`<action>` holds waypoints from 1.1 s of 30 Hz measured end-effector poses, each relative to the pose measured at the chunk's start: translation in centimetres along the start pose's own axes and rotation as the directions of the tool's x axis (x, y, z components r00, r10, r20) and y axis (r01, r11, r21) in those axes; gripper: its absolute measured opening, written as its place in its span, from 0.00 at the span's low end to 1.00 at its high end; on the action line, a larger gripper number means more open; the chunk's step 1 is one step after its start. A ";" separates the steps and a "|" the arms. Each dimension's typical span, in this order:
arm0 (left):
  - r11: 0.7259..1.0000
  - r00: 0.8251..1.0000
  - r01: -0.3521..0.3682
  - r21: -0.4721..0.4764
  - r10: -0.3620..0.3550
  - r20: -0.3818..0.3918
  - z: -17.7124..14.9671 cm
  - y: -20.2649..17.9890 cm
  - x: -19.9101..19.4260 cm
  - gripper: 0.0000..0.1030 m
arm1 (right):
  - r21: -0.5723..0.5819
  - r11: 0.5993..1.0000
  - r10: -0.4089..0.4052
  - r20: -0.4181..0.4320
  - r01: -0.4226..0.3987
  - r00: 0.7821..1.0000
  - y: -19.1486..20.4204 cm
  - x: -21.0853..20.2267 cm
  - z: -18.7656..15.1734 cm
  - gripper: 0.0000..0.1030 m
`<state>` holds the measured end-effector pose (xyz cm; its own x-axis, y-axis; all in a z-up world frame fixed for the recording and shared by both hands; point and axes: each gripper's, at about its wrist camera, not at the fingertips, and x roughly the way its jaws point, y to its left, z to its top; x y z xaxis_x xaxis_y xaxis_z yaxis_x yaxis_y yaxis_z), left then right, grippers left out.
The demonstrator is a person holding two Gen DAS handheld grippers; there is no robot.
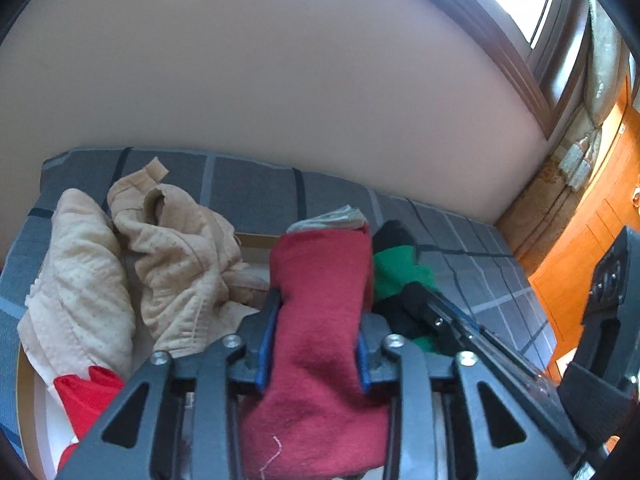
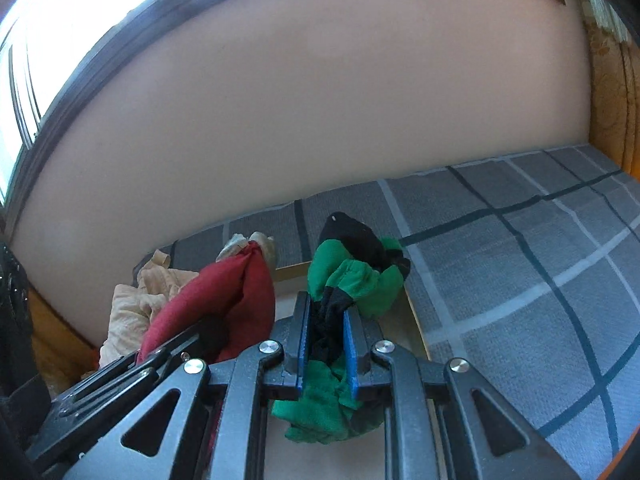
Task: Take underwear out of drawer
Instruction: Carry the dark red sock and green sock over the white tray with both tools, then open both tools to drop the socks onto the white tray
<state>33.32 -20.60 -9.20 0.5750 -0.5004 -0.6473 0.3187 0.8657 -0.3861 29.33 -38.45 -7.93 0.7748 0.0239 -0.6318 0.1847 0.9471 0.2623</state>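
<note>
left tongs: the left tongs (image 1: 318, 334), dark grey plastic with blue pads, have the thick dark-red fuzzy knit garment (image 1: 320, 320) sitting between the pads. The cloth fills the gap and both pads touch its sides, so they look clamped on it, about half spread

dark-red garment: soft, felty, a bit pilled, with a loose pale thread near the bottom. It's bunched into a fat roll running up past the fingertips and down under the frame

right tongs: the right tongs (image 2: 326, 332), same build, sit narrow and pinched on the thin green-and-black stretchy underwear (image 2: 352, 280)

green-and-black underwear: slinky, crumpled. A black strip runs through the gap, a green wad with a black cap bulges out beyond the tips, and more green hangs below the pads

beige stuff: left of the left tongs there's a heap of crumpled beige dotted cotton underwear (image 1: 132, 264), quilted-looking with stitched hems, lying loose and untouched

bright red bit: a smooth bright-red piece of fabric (image 1: 86, 396) at the lower left of the left tongs, tucked under the beige pile

drawer: the pale wooden drawer edge (image 2: 294, 270) shows just beyond both tongs, with the beige pile inside it

bed: the grey woven checked bedcover with dark and light stripes (image 2: 520, 280) spreads out past and right of the right tongs

wall: the plain matte beige wall (image 1: 280, 80) is behind everything
</note>
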 end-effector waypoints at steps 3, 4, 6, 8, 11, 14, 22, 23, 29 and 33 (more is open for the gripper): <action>1.000 0.999 0.021 -0.001 -0.021 0.027 0.2 0.0 -0.7 0.54 | 0.083 0.994 0.065 0.003 -0.065 0.998 -1.5 -0.3 0.0 0.17; 1.000 0.999 0.019 0.002 -0.019 0.032 0.3 -0.1 -0.9 0.56 | 0.111 0.990 0.085 0.015 -0.086 0.996 -2.1 -0.4 0.1 0.17; 1.000 1.000 0.014 0.006 -0.015 0.026 0.4 -0.2 -1.0 0.60 | 0.134 0.986 0.099 0.030 -0.102 0.995 -2.5 -1.0 0.2 0.17; 1.000 1.000 0.012 0.004 -0.012 0.020 0.4 -0.3 -1.2 0.62 | 0.147 0.984 0.099 0.044 -0.105 0.994 -2.6 -1.6 0.1 0.17; 1.000 1.000 0.005 0.009 -0.005 0.015 0.2 -0.4 -1.8 0.63 | 0.177 0.978 0.098 0.065 -0.108 0.993 -2.6 -2.4 -0.1 0.17; 0.999 1.000 -0.014 0.036 0.013 0.016 -0.1 -0.7 -2.5 0.67 | 0.180 0.981 0.067 0.061 -0.077 0.996 -2.4 -3.3 -0.4 0.17; 0.994 0.995 -0.095 0.051 0.092 0.046 -1.8 -0.4 -4.9 0.83 | 0.133 0.991 -0.011 0.043 0.005 0.999 -2.0 -5.3 -2.7 0.17; 0.993 0.994 -0.102 0.057 0.100 0.045 -2.0 -0.4 -5.0 0.83 | 0.130 0.991 -0.022 0.039 0.017 0.999 -2.0 -5.5 -3.2 0.20; 0.972 0.985 -0.171 0.160 0.162 0.067 -3.7 -1.3 -6.5 0.83 | 0.162 0.986 -0.035 0.052 0.027 0.998 -2.8 -7.1 -4.7 0.47; 0.939 0.968 -0.248 0.237 0.232 0.097 -5.3 -2.0 -7.7 0.83 | 0.176 0.984 -0.025 0.080 0.011 0.996 -2.9 -8.8 -5.3 0.47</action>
<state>24.28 -18.56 -6.88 0.7033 -0.2824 -0.6524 0.3349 0.9411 -0.0463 18.78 -39.73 -6.98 0.8158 -0.0258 -0.5777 0.2968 0.8761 0.3799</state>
